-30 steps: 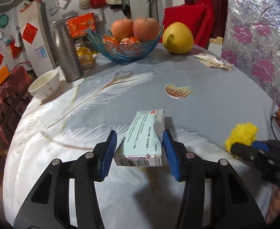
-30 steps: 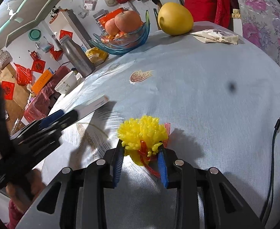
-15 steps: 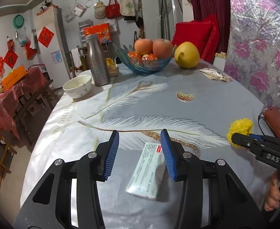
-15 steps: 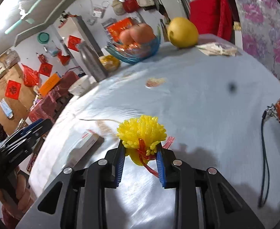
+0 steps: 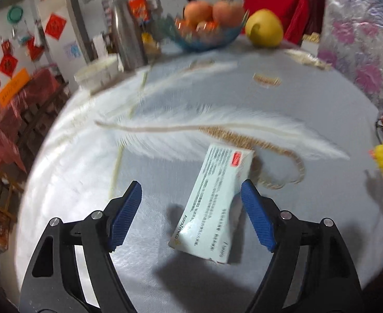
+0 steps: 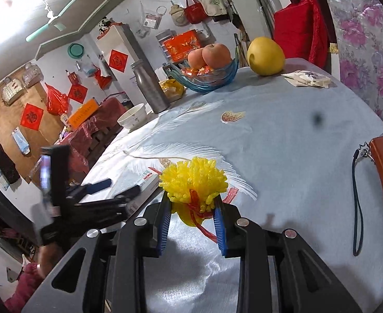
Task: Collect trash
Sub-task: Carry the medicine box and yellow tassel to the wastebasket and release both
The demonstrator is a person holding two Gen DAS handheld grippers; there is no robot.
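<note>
On the feather-print tablecloth (image 5: 282, 99), between the spread fingers of your left gripper (image 5: 191, 214), the pale medicine box (image 5: 214, 198) lies flat and angled, its far end near the gold loop of the print. Centre the box between both blue pads (image 5: 256, 216) before closing, and align the pads with its long sides so it does not pivot out. Your left gripper is released and wide apart; the right pad sits just beside the box edge, but whether it touches cannot be told, and the left pad is well apart from it. Your right gripper (image 6: 193, 224) is clenched on the yellow pom-pom (image 6: 194, 180) with its red ribbon, held above the cloth. Keep that grip steady
</note>
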